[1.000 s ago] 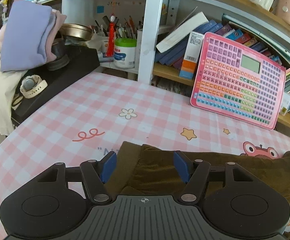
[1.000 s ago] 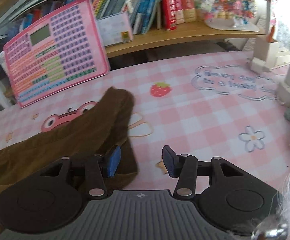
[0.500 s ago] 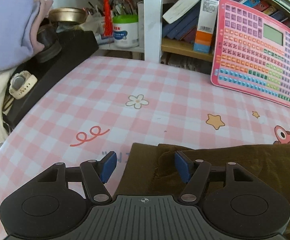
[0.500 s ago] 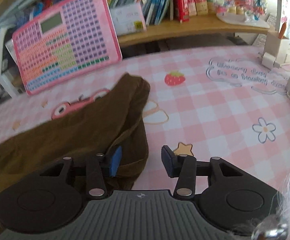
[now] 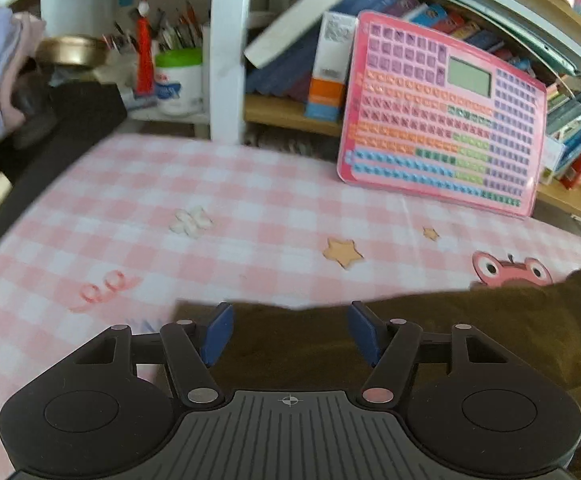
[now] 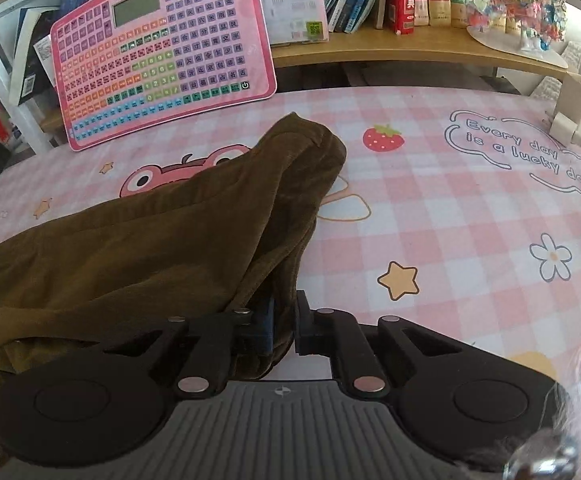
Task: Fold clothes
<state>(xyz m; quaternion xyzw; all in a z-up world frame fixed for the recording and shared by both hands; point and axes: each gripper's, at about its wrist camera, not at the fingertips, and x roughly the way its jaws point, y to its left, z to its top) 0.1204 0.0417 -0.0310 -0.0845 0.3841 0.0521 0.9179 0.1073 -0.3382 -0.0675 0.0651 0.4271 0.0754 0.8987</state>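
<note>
One brown garment (image 6: 162, 248) lay bunched across the pink-checked counter (image 6: 450, 220), its far end humped beside the strawberry print. Right tool (image 6: 283, 322) was clamped on a thick roll of its near edge. Left tool (image 5: 290, 334) stood apart, fabric under and between the fingers, nothing pinched. Cloth looked soft, plush and limp: it would sag and drag rather than hold shape. Left view was blurred, so the left edge was probably a hem. Best hold: corners or hems, several layers together.
</note>
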